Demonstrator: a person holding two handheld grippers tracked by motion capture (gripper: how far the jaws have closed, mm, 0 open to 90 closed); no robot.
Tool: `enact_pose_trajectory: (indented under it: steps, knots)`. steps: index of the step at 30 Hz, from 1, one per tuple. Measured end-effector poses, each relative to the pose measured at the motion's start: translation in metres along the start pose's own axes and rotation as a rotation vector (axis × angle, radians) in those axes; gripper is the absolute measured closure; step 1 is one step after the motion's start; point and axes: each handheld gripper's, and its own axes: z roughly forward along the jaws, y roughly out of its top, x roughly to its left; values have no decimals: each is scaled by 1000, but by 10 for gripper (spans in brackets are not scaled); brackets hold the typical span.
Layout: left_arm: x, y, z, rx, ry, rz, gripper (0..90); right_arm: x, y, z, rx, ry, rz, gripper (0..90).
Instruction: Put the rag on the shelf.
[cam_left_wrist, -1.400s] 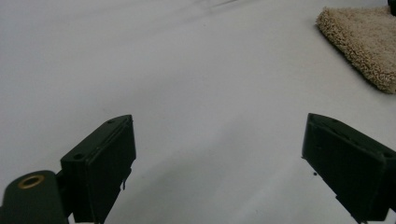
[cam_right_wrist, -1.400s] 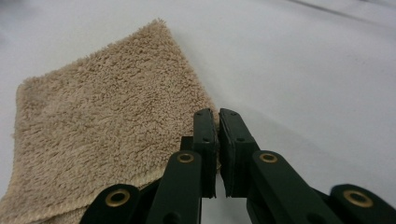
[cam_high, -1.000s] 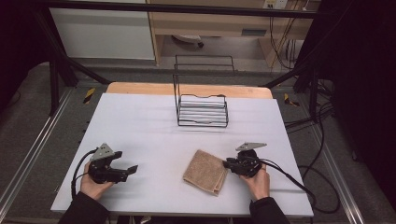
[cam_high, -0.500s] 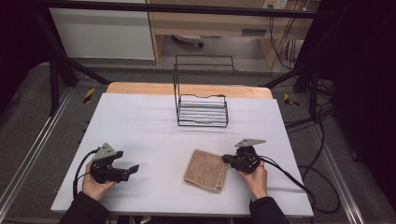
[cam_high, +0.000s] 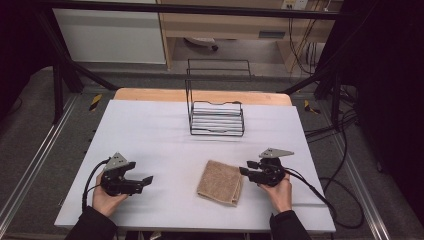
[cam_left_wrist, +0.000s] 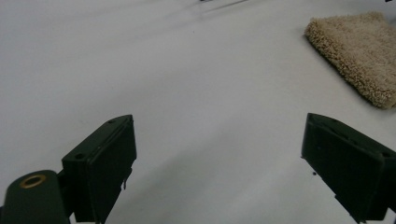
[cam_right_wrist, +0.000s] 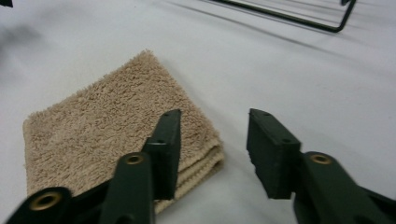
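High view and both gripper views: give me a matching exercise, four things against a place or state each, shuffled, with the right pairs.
Things:
1. folded towel
2. wire rack
3. left gripper
4. right gripper

Place or state:
A. at the table's far middle
B. jaws wide apart over bare table
C. flat on the table between the two grippers
D. jaws just opened, at the towel's corner, nothing between them

Pairs: 1-C, 2-A, 3-B, 4-D

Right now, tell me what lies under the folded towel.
The folded towel lies flat on the white table. Its layers show at the edge; whatever lies beneath is covered.
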Motion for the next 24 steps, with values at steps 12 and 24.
enact_pose_trajectory:
  steps: [12, 24]
  knots:
    - [-16, 20, 14, 12, -15, 22, 96, -14, -14, -11, -31, -33, 24, 200]
    - [-46, 48, 47, 29, -49, 39, 99, -18, -21, -18, -32, -16, 63, 77]
